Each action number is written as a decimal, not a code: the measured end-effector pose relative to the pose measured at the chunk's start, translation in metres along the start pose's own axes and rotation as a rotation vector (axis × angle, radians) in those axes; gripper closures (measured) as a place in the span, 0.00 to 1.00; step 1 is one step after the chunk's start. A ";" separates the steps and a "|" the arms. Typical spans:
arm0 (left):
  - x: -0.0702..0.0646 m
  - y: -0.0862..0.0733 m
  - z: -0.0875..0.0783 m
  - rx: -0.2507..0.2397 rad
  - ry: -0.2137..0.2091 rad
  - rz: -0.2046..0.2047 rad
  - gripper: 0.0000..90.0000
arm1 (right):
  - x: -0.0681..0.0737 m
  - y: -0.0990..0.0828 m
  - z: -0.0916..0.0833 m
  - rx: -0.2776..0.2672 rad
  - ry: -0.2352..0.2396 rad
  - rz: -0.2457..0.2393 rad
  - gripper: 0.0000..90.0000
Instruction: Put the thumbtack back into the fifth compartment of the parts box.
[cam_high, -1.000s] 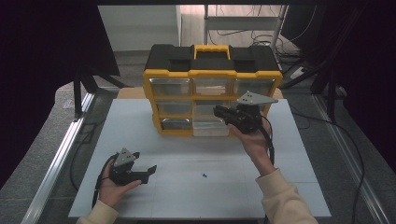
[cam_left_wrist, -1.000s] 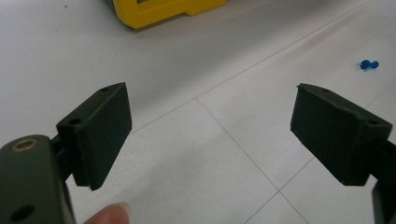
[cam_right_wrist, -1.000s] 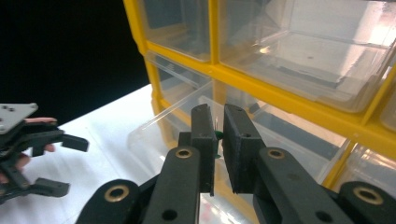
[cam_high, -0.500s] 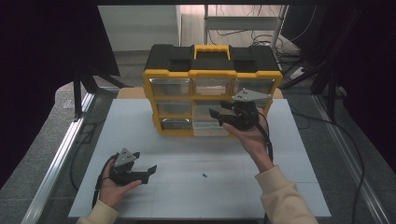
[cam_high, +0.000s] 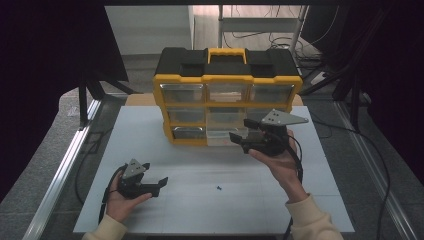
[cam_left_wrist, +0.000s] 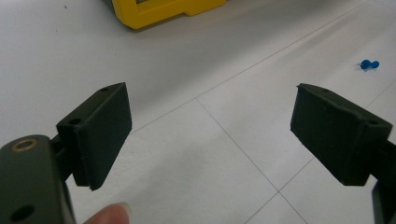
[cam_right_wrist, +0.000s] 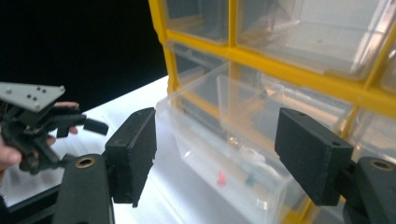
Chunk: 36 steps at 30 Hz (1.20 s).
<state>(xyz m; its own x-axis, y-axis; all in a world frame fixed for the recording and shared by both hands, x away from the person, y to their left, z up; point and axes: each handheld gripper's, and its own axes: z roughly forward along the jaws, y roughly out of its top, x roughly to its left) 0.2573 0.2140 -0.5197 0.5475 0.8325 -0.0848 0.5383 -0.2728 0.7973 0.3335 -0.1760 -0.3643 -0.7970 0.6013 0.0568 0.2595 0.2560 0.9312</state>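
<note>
A yellow and black organizer (cam_high: 227, 85) with clear drawers stands at the back of the white table (cam_high: 320, 200). Its bottom middle drawer (cam_high: 222, 136) is pulled out; in the right gripper view the drawer (cam_right_wrist: 224, 140) holds a red pin (cam_right_wrist: 221, 178) and a green pin (cam_right_wrist: 250, 179). My right gripper (cam_high: 241, 131) hovers just in front of the drawer. Its jaws have just been opening, and the pads (cam_right_wrist: 135, 154) touch nothing. My left gripper (cam_high: 154, 174) rests open at the near left, jaws pointing right. A blue push pin (cam_high: 219, 188) lies on the table between the hands.
The organizer's other drawers are closed. In the left gripper view the blue pin (cam_left_wrist: 370, 64) lies off to the upper right and the organizer's corner (cam_left_wrist: 159, 9) is at the top. A metal frame rail (cam_high: 60, 175) runs along the table's left edge.
The right gripper's jaws have gone from shut to wide apart, and the hand has drawn slightly back from the drawer front. The left hand has stayed where it was.
</note>
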 end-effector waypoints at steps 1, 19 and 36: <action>0.000 0.000 0.000 0.000 0.000 -0.001 0.14 | 0.001 -0.003 -0.002 0.004 -0.001 0.000 0.34; -0.001 0.000 0.000 -0.004 0.000 -0.002 0.14 | 0.011 -0.066 -0.009 0.125 -0.002 0.034 0.34; -0.002 0.000 0.000 -0.003 0.000 0.004 0.14 | 0.011 -0.110 0.025 0.306 0.026 0.057 0.33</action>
<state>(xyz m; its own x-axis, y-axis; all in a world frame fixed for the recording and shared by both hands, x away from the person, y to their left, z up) 0.2563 0.2127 -0.5192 0.5499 0.8312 -0.0813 0.5342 -0.2752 0.7993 0.3098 -0.1789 -0.4746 -0.7892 0.6026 0.1186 0.4530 0.4408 0.7749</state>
